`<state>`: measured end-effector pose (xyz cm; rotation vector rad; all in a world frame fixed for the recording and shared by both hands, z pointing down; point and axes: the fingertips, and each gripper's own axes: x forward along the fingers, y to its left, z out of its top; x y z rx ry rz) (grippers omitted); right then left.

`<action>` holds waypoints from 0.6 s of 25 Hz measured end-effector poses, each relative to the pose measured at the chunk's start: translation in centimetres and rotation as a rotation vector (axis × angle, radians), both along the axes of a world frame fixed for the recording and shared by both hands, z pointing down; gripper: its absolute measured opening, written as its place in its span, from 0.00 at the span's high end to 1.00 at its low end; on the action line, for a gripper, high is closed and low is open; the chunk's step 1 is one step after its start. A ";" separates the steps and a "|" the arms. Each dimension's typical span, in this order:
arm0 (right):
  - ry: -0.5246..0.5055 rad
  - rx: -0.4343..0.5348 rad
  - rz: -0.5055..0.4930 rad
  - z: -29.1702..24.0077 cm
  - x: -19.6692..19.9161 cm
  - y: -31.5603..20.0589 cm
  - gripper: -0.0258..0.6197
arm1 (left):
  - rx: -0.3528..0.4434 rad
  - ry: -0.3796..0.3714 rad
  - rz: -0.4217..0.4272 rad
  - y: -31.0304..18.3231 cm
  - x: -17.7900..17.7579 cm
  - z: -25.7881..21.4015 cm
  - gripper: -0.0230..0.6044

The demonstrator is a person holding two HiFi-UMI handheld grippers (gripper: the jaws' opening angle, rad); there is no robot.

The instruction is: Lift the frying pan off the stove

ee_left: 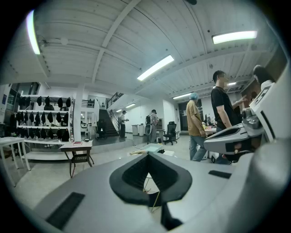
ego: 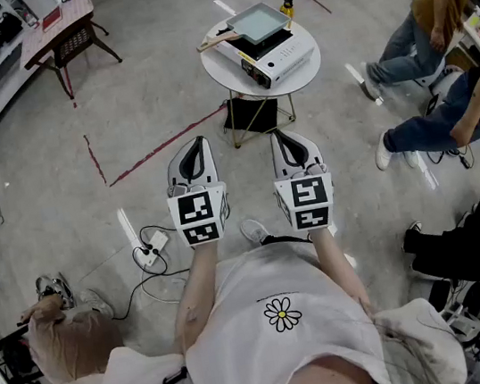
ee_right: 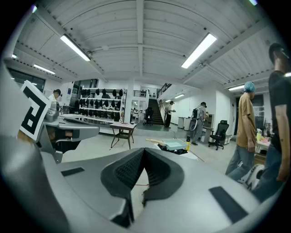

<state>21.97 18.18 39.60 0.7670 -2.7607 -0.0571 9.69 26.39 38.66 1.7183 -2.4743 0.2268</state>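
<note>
A square frying pan (ego: 258,23) with a pale wooden handle (ego: 215,43) sits on a white portable stove (ego: 278,58) atop a small round white table (ego: 221,74). Both grippers hang in the air well short of that table, side by side, pointing toward it. My left gripper (ego: 199,140) has its jaws together and holds nothing. My right gripper (ego: 277,134) also looks shut and empty. Past the left gripper (ee_left: 148,154) the pan (ee_left: 153,148) shows small and far off. The right gripper (ee_right: 144,150) view has the pan (ee_right: 175,144) in the distance too.
A yellow-capped bottle (ego: 288,7) stands at the table's far edge. Two people (ego: 428,12) stand to the right of the table. A power strip and cables (ego: 149,246) lie on the floor at left. A desk with a chair (ego: 66,33) stands at the far left.
</note>
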 end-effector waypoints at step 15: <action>-0.062 -0.085 -0.017 1.2 -1.1 -3.2 0.96 | -0.040 0.023 -0.023 -2.9 -1.5 1.7 0.96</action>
